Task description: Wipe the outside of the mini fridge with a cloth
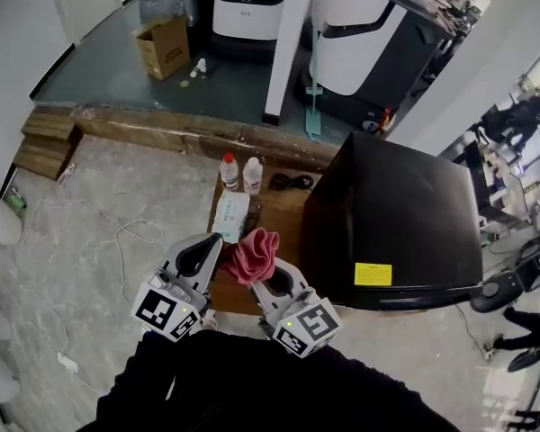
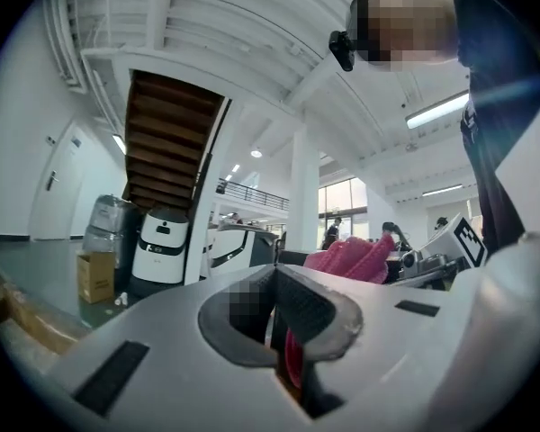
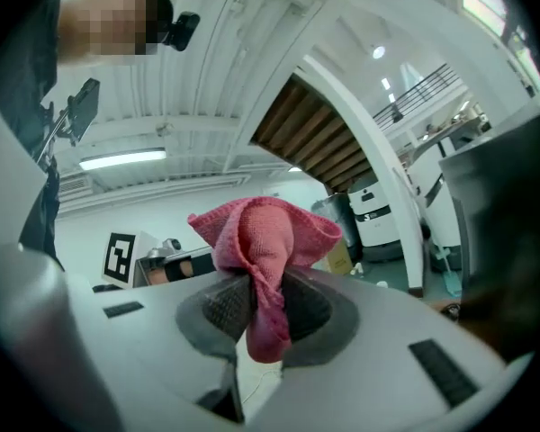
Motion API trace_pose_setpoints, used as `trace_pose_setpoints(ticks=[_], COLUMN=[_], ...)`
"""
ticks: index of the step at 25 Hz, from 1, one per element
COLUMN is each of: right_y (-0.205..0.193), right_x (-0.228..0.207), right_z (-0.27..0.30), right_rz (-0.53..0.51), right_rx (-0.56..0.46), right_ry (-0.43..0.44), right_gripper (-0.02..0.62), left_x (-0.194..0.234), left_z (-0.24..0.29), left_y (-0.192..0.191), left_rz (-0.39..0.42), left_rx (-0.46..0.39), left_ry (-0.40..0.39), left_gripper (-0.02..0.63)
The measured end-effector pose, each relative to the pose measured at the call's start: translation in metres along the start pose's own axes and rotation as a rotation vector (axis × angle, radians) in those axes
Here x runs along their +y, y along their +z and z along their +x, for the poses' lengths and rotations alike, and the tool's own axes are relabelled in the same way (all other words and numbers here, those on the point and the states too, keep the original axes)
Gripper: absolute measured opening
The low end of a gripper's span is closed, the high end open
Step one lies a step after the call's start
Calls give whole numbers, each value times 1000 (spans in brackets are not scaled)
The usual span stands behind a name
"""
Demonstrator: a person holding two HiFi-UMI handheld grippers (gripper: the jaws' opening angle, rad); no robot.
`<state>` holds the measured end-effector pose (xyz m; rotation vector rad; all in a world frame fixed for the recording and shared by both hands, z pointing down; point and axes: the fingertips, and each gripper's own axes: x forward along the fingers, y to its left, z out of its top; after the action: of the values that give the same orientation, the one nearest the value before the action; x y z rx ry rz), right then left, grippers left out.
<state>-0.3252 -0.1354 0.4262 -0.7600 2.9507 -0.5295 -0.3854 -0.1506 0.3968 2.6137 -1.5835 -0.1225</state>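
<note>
Hovering with left gripper (image 1: 216, 244) jaws pressed together, nothing clearly pinched, tips just beside the pink cloth (image 1: 256, 252). Clenched alongside, right gripper (image 1: 272, 282) biting the cloth's middle, bunch puffed above the jaws, tail hanging below, likely to offer a padded wiping face. Farther right of the jaws, mini fridge (image 1: 391, 214), not yet touched.

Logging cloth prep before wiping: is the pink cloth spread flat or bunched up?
Bunched up. The pink cloth is pinched between the right gripper's jaws and gathers into a crumpled puff above them, with nothing spread flat.
</note>
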Motion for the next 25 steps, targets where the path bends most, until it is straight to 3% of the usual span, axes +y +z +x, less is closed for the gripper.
trace_pose_setpoints(ticks=[5,8,12,18,25], right_y=[16,29,40,31,27], right_x=[-49,-80,-131,-199,-250], right_z=[34,47,48,28,8], right_rz=[81,117,247,402,582], right_rx=[-129,-229,-384,-537,-733], right_ry=[-267,-391,-534,-686,-775], right_gripper=[69,69,69,69,69], left_x=[33,46,54,45,26], left_z=[43,66,98,147,181], left_y=[-4,-2,5,-9,-30], left_rz=[-3,14,37,39,78], left_rx=[24,27,6,17,69], left_ry=[-203,-298,-398,-493,-559], left_gripper=[6,6,6,6,6])
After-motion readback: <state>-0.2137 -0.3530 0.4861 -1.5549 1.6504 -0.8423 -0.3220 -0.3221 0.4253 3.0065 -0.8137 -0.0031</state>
